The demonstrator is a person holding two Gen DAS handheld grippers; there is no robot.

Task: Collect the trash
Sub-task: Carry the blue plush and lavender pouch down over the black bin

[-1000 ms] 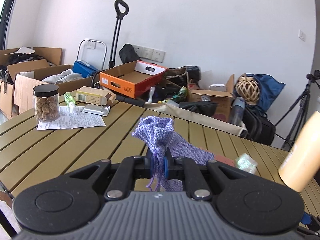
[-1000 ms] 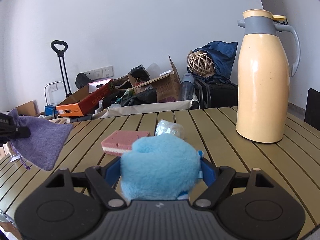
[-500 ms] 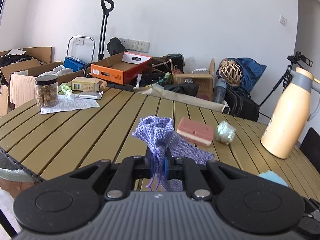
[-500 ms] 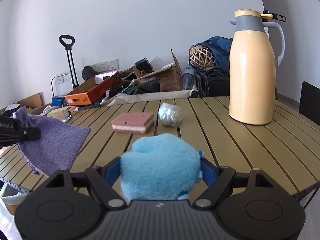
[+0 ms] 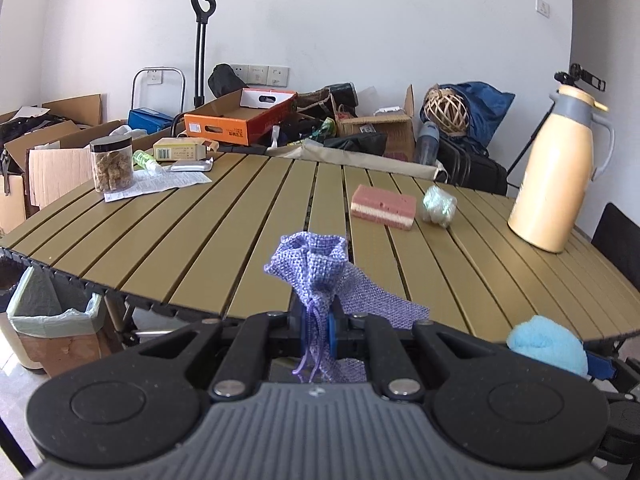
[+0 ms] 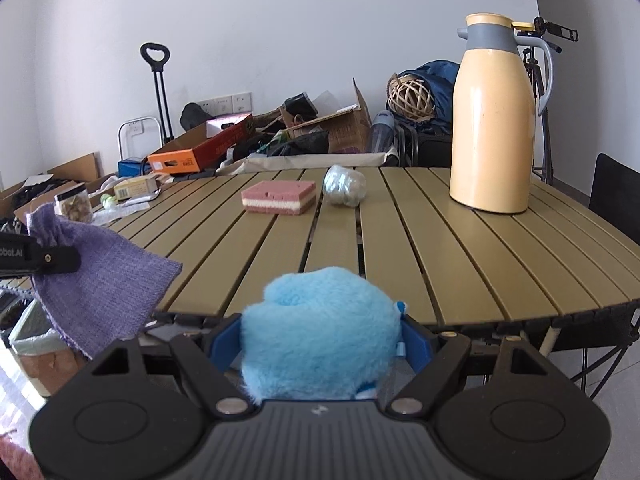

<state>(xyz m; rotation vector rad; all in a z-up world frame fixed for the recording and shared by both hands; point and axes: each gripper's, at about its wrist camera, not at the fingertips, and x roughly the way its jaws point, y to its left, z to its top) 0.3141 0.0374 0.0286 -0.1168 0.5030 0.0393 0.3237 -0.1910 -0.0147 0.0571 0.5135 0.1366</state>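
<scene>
Both grippers have pulled back off the surface (image 5: 248,216) since the earlier frames: the near edge of it now shows in both views, and the lined bin (image 5: 52,320) has come into sight below that edge.

Left gripper (image 5: 316,328): fingers fully closed, pinching the gathered neck of the purple drawstring pouch (image 5: 316,268). In the right wrist view the pouch (image 6: 100,280) hangs clear of the surface, above and just in front of the bin.

Right gripper (image 6: 320,344): fingers spread wide but clamped on the blue fluffy ball (image 6: 320,332), which fills the gap between them. It sits just off the near edge of the surface, further from the bin than the pouch is.

Progress, as a judgement: two items picked, neither dropped yet, so roughly mid-task. Bin contents can't be seen from here.

Left on the surface, relative to the bin: pink sponge block (image 5: 382,207) and crumpled foil-like wad (image 5: 439,210) touching or nearly so, far side and toward the yellow thermos (image 5: 560,172). Jar (image 5: 112,164), paper sheet (image 5: 160,184), small box (image 5: 180,154) and silver packet (image 5: 191,165) sit at the back corner on the bin's side. Which of those count as trash is unclear.

Next is likely carrying both loads over the bin and releasing.
</scene>
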